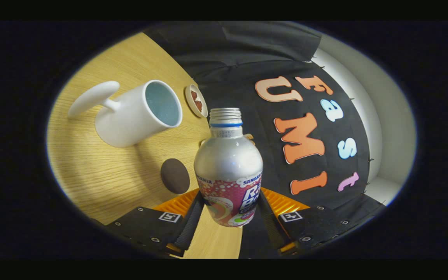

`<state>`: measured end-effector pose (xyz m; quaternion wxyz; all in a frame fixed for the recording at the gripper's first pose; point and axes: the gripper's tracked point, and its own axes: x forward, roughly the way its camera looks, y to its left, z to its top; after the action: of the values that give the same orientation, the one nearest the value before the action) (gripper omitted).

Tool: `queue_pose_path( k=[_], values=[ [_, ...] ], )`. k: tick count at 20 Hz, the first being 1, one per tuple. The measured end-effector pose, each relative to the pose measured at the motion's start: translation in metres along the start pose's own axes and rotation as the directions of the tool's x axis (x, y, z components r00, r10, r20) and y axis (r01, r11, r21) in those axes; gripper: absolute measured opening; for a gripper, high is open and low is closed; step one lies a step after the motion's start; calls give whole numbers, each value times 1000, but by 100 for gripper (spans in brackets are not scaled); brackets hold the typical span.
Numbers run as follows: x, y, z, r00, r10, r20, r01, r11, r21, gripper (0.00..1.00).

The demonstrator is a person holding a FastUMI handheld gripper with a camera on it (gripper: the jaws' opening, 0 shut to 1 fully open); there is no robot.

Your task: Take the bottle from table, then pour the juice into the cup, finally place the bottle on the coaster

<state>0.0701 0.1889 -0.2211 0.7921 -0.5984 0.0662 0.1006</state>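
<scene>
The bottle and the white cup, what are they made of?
The bottle, held between the gripper fingers, looks like metal, probably aluminium: silvery matte shoulder, threaded neck, glossy printed wrap below. The cup looks like glazed ceramic: smooth white, thick rim, soft shine. The table looks like pale wood or a wood-grain laminate; I can't tell which.

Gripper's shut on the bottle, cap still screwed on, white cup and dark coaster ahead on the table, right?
Not quite: the gripper view shows the bottle uncapped, its threaded neck bare. The rest holds: the gripper is shut on it, with white cup and dark coaster on the table.
</scene>
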Motion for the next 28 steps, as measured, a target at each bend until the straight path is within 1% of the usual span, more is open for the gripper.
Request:
queue_pose_path(
  k=[4, 15, 28],
  values=[
    [1, -4, 6, 999, -32, 19, 34, 996, -80, 77],
    [6, -10, 12, 996, -67, 62, 80, 969, -232, 77],
    [7, -16, 17, 991, -89, 98, 117, 936, -332, 77]
  ],
)
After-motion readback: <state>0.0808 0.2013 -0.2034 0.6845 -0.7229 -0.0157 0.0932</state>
